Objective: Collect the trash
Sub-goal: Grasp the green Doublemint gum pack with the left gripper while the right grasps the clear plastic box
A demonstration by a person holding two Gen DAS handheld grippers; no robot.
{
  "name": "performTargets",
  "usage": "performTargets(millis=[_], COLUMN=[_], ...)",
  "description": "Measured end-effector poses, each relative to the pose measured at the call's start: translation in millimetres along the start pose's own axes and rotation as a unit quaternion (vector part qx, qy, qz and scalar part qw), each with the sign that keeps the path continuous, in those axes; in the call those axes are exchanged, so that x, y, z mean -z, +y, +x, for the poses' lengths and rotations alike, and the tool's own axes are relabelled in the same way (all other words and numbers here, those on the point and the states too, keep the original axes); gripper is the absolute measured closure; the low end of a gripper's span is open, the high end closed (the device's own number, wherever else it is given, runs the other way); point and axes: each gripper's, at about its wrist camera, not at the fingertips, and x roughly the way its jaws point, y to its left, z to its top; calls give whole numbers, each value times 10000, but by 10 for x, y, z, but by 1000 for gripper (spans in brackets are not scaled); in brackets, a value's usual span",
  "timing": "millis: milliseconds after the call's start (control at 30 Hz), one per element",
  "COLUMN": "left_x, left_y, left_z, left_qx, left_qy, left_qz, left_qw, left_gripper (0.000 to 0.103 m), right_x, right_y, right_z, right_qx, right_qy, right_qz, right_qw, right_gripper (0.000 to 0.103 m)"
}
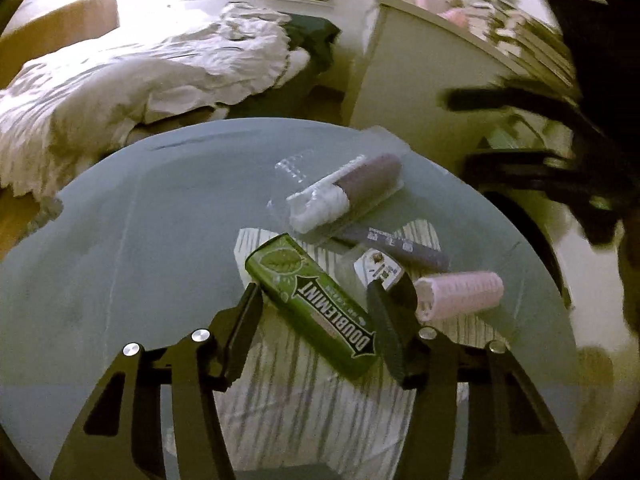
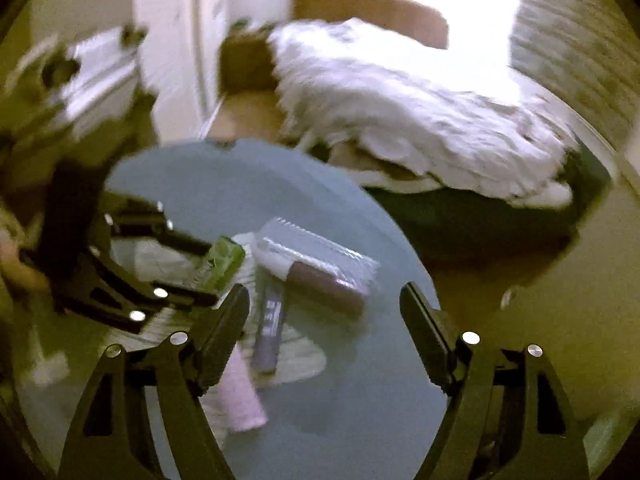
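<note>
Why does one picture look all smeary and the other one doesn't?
The right wrist view is smeared by motion: the green gum pack and bed look streaky, and the window washes out white. The left wrist view is sharper; the gum pack's lettering reads clearly, with only the right gripper blurred. Both views bend at the edges.

A: "DOUBLEMINT" stands in white block letters on the green gum pack [image 1: 316, 304], lying between the left gripper's [image 1: 320, 300] fingers.

B: The purple strip [image 1: 400, 246] beyond it bears print too small to read.
</note>
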Motion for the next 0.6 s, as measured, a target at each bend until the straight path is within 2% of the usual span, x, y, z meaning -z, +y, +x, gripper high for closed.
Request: performTargets(millis=[100,233,300,400,467,600], left_x=[3,10,12,-10,-8,-7], left_y=[55,183,226,249,262,269], left_z=[-18,-61,-77,-93,-97,-121], left_qx=[228,523,603,584,609,519], left_qy=[114,242,293,348,358,308], left_qz=[242,496,587,669,667,627], left_qw=[9994,9971,9960,9954,9953,9962], left_gripper=[52,56,61,64,65,68], right_x=[-179,-303,-338,-387,-394,-337], right_y=[83,110,105,59,71,150], right_z=[365,713,840,932,939,841], right_qx=[-201,-283,-330,-487,-641,-543], right_qy=[541,1058,1240,1439,1528,1431], right_qz=[-623,-1126,-1253,-1193,-1158,-1140], right_qw=[9964,9876,9838,9812,9793,9816], right_gripper=[26,26,28,38,52,60])
